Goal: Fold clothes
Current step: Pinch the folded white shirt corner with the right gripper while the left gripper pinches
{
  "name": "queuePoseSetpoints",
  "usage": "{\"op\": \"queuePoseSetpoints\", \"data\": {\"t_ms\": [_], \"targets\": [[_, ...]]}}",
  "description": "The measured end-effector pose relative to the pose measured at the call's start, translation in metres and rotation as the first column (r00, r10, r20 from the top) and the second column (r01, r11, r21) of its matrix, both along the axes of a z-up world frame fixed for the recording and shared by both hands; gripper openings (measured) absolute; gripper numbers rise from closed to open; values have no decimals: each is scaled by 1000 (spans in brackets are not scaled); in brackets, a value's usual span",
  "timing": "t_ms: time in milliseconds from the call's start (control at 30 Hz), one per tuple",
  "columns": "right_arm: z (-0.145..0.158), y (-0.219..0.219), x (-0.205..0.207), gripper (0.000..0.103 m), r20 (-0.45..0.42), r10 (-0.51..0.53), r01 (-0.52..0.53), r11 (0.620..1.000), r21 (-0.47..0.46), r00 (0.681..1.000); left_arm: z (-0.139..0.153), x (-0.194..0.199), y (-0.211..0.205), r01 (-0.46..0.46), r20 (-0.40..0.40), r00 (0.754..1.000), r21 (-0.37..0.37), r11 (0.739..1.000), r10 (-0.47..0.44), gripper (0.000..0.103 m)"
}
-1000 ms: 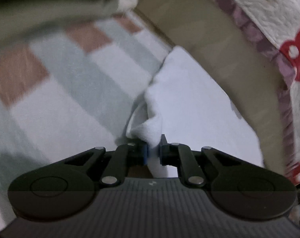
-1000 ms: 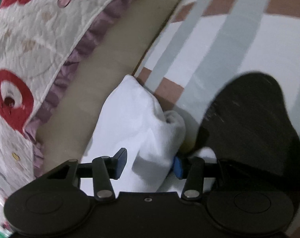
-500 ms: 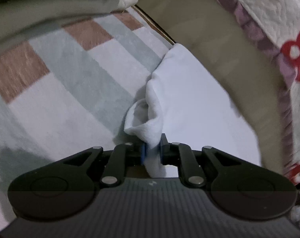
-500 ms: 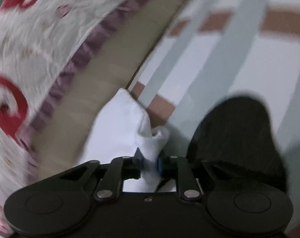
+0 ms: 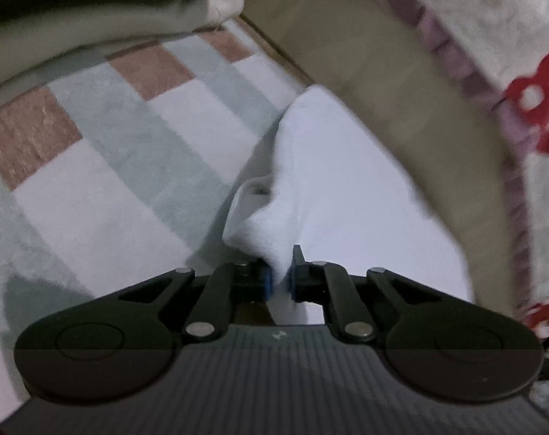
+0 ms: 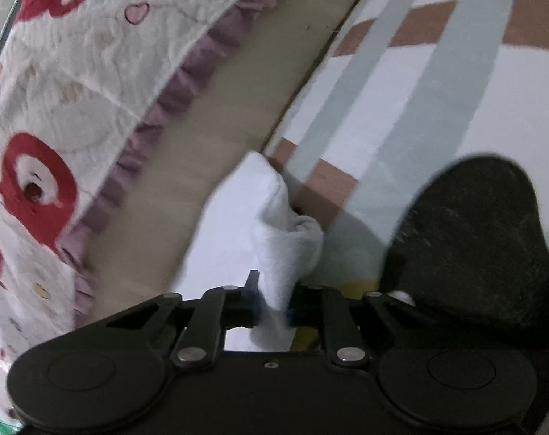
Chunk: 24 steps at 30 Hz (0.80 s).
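Left gripper (image 5: pixel 278 282) jaws clenched on white garment (image 5: pixel 346 195), right gripper (image 6: pixel 272 304) likewise, pinched fabric edges hidden, blurred.

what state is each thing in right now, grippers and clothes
left gripper: shut on a bunched edge of the white garment
right gripper: shut on another bunched edge
white garment: partly folded, held at two edges, lying across the rug's edge
checked rug: spread flat
dark item: lying on the rug, untouched
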State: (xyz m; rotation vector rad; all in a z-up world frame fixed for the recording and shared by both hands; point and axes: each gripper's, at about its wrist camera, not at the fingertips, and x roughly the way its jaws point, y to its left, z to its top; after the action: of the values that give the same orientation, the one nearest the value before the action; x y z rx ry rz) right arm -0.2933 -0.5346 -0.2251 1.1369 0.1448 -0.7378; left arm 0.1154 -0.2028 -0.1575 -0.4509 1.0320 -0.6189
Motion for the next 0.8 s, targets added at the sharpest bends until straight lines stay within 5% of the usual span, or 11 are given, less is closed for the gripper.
{"op": "queuePoseSetpoints", "data": {"t_ms": [100, 300, 467, 667, 733, 800], "targets": [[16, 6, -16, 11, -4, 13, -13, 1000, 13, 1000, 23, -22, 15, 13, 38, 999, 16, 1000, -13, 8], [43, 25, -46, 11, -37, 35, -34, 999, 33, 999, 19, -84, 47, 26, 23, 999, 157, 987, -30, 8], [23, 46, -72, 11, -69, 7, 3, 991, 137, 998, 15, -96, 79, -13, -74, 997, 63, 998, 18, 9], [10, 55, -63, 10, -162, 8, 10, 994, 108, 987, -8, -94, 79, -9, -167, 985, 242, 970, 51, 14], [7, 55, -64, 10, -163, 0, 20, 993, 119, 987, -1, -97, 78, -13, -135, 989, 309, 951, 58, 19], [5, 55, -64, 10, -160, -5, 25, 992, 125, 987, 15, -108, 73, -41, -16, 998, 423, 905, 53, 24]]}}
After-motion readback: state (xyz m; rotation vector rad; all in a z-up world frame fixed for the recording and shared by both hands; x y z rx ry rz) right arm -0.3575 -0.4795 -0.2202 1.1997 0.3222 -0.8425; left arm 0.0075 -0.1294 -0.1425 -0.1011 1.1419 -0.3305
